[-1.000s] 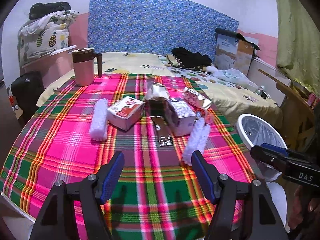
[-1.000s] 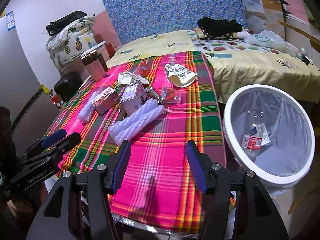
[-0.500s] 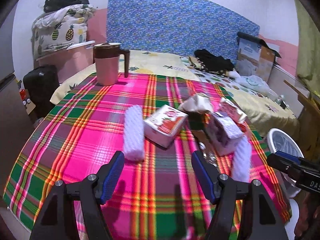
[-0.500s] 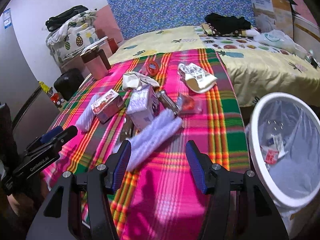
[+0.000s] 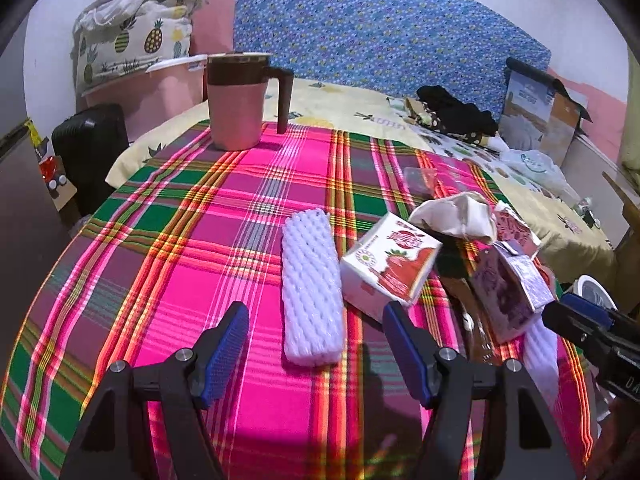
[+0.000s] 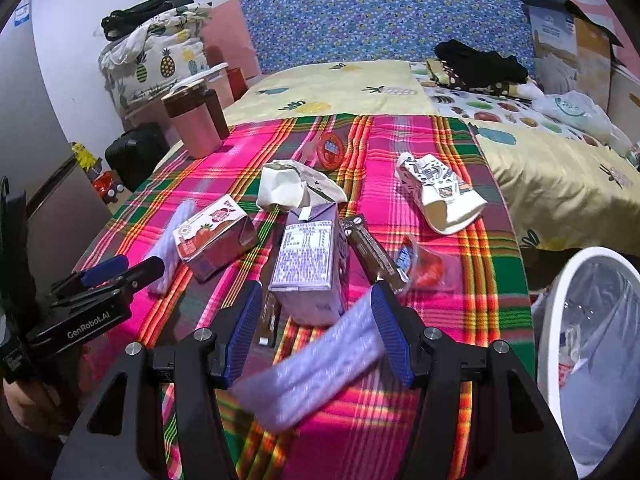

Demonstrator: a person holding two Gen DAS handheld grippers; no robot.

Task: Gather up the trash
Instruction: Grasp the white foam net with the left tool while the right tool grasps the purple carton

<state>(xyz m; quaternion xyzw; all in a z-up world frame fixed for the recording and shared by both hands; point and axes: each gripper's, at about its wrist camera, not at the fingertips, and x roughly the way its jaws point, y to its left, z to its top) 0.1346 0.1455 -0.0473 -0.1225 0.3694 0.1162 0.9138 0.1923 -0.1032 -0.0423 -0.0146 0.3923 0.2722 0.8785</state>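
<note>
A: Where's the trash?
B: Around the purple carton (image 6: 306, 256) on the bench (image 5: 248, 184): a strawberry carton (image 5: 390, 264) beside it, one foam sleeve (image 5: 310, 286) beyond that, another foam sleeve (image 6: 312, 368) in front.
A: Grippers?
B: Left gripper (image 5: 316, 354) gapes over the first sleeve; right gripper (image 6: 314, 330) is spread, empty, above the second.

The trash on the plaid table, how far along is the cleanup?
Barely started. Done: a few wrappers already lie in the lined white bin. In hand: nothing; the left tongs straddle a white foam sleeve and the right tongs straddle another foam sleeve, both open. Left: the strawberry carton, purple carton, crumpled paper and printed paper cup.
</note>
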